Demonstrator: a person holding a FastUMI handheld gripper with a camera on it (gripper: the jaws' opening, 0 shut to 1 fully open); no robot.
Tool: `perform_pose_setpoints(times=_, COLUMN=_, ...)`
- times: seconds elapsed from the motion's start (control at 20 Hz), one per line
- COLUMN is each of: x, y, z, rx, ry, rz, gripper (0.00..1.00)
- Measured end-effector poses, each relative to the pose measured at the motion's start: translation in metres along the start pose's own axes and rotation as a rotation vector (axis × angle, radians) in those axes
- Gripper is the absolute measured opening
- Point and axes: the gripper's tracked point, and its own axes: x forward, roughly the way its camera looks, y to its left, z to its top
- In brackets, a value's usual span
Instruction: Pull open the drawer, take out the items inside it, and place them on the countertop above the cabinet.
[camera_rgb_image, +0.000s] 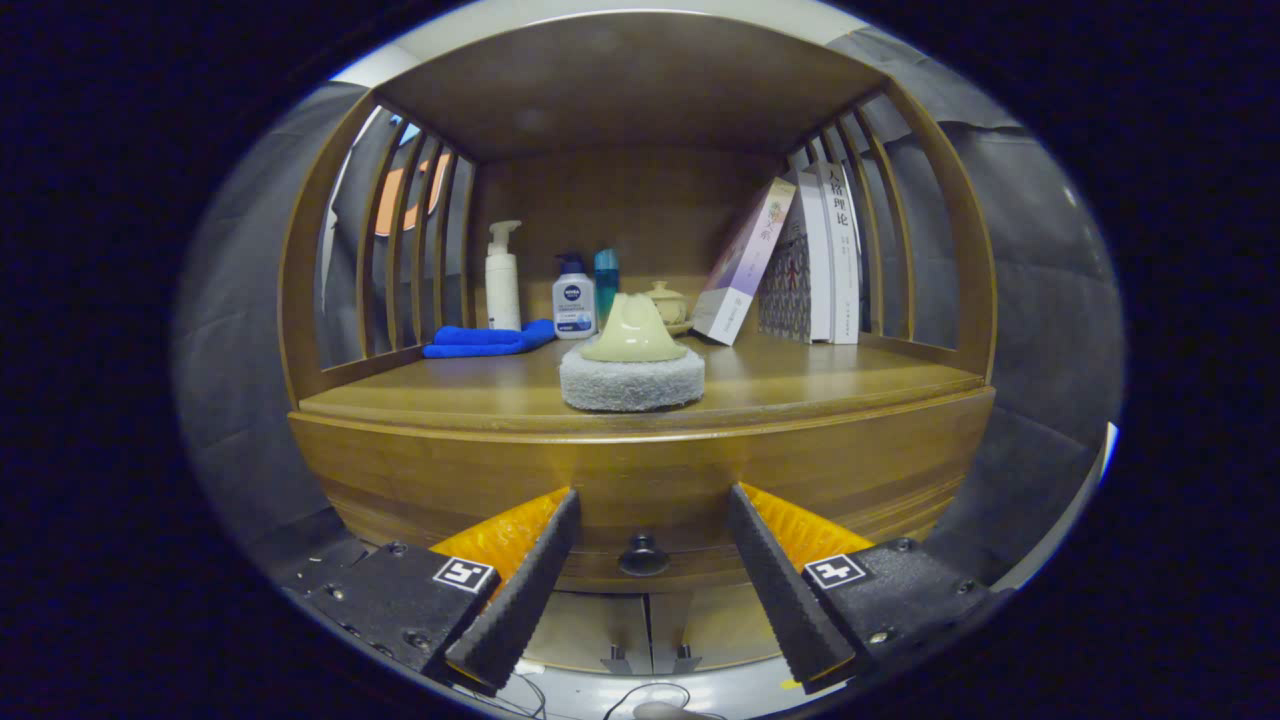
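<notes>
Gripper view — gripper (648, 535) open, knob (643, 555) between

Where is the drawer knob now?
The drawer knob sits on the closed drawer front, between the open tool's fingers, below the scrub pad on the countertop.

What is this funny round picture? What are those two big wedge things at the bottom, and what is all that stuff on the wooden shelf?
The picture comes from a camera that rides on a gripper, a two-finger tool that a person holds in a hand. The two wedges are its fingers. They are spread open and hold nothing. Between them you see a dark round knob on the drawer of a wooden cabinet. The drawer is closed. On the countertop above it sits a round scrubbing pad with a pale handle. Behind it are a blue cloth, a white pump bottle, two smaller bottles, a little lidded pot and some books.
</notes>
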Motion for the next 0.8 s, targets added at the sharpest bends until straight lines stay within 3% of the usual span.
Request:
perform_pose_setpoints(times=0.3, x=-0.037, y=-0.003, z=0.041, rx=-0.009, ry=-0.073, rz=0.021, gripper=0.99)
perform_pose_setpoints(times=0.8, x=-0.191, y=-0.039, z=0.126, rx=0.098, ry=-0.221, rz=0.137, gripper=0.98)
